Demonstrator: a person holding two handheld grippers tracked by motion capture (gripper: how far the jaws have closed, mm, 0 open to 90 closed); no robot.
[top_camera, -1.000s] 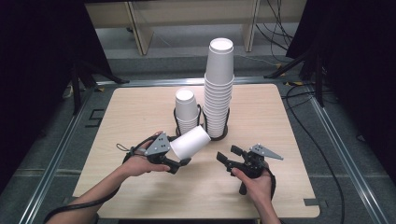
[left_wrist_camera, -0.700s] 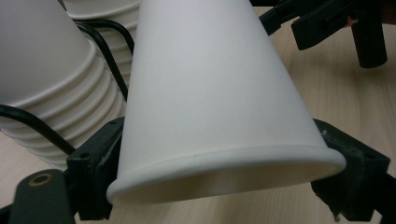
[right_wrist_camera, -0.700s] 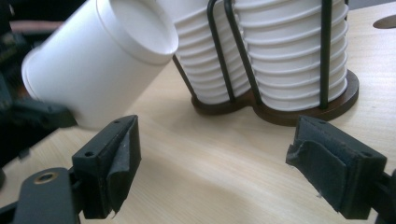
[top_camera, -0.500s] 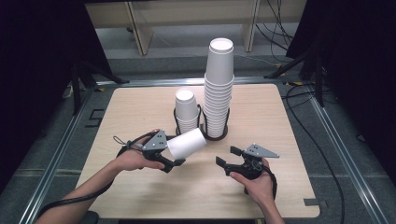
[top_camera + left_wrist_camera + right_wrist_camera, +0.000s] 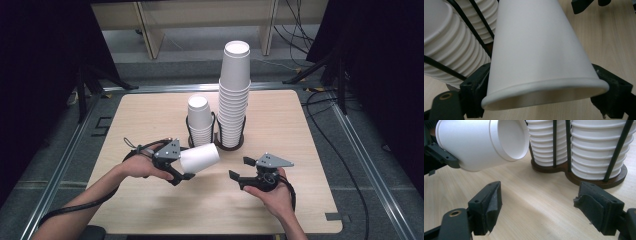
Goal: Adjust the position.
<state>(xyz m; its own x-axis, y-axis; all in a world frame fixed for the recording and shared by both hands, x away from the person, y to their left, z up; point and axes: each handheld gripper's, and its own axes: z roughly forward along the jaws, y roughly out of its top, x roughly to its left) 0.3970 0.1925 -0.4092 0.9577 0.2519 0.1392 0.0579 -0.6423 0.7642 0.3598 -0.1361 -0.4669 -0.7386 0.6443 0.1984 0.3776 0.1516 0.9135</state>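
Pale wooden worktop point(image 5: 150, 120), black wire cup rack point(image 5: 216, 131) at centre: just in front of it the left gripper point(image 5: 181, 170) pinches a white paper cup point(image 5: 199, 158) sideways near its rim, fingers either side. Right gripper point(image 5: 241, 173) gapes empty nearby; squeeze lightly, paper crushes.
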